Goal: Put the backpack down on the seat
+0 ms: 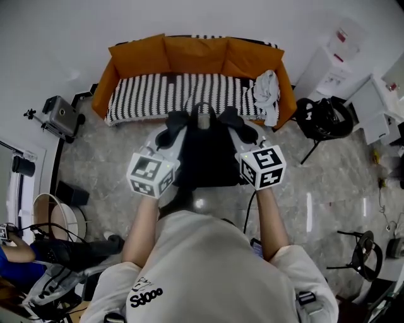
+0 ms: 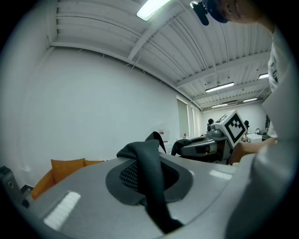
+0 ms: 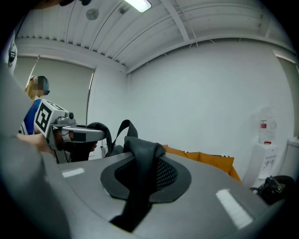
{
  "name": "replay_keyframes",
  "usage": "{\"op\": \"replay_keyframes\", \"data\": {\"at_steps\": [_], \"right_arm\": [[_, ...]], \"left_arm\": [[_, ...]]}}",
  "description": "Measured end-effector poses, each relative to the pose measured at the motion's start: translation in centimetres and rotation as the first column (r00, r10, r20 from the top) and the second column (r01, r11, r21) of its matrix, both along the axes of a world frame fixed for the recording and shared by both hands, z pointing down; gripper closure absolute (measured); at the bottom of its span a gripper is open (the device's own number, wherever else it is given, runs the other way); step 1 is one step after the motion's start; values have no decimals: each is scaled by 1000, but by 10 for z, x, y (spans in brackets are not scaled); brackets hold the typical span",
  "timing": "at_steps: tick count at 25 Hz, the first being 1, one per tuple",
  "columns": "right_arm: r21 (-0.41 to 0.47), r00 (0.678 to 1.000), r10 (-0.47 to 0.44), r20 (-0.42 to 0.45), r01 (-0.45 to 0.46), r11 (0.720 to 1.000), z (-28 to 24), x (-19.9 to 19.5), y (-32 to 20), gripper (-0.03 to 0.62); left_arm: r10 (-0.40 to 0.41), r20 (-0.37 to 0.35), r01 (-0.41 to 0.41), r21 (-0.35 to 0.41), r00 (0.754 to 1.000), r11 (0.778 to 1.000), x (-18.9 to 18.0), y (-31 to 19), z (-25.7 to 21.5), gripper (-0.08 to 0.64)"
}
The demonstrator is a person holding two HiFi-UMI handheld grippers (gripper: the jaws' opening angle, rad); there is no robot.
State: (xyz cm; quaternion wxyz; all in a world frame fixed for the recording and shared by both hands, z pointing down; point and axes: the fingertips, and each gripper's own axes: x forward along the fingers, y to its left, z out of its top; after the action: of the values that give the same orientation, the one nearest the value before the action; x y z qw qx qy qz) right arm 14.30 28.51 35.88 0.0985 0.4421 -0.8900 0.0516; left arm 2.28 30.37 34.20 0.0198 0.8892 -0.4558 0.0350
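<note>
Black backpack (image 1: 206,156), orange cushions (image 1: 189,55), black-and-white striped seat (image 1: 158,94)

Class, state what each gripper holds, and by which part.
Both hold the backpack: the left gripper and right gripper each clamp a black shoulder strap.

This looks like a test or recording room arranged as a small living corner, not a real home. An orange sofa (image 1: 189,94) with a striped seat stands alone against bare white walls (image 2: 93,116) on a polished stone-pattern floor (image 1: 328,183). Beside it a boxy device on a stand (image 1: 60,115) is set up, and loose cables (image 1: 63,234) lie on the floor. A water dispenser (image 3: 265,154) stands at the wall. The ribbed white ceiling (image 2: 93,28) carries long tube lights (image 2: 152,7), as in an office or lab hall.
</note>
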Motion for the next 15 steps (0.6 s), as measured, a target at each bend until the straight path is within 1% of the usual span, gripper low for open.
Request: {"op": "replay_keyframes", "data": {"at_steps": [5,9,15], "right_arm": [[12,1000,-12,-1,12,1000,-3,0,-36,549],[11,1000,-10,6,10,1000,1,2,-72,549],[6,1000,25,-6,-25,1000,14,-1,-136,549]], "left_arm": [[6,9,-7,18,1000,1000,0,-37,-3,537],[13,10,-13,18,1000,1000,2,-75,0,537],[34,22,-35,6,999,999,0,-139,12,537]]}}
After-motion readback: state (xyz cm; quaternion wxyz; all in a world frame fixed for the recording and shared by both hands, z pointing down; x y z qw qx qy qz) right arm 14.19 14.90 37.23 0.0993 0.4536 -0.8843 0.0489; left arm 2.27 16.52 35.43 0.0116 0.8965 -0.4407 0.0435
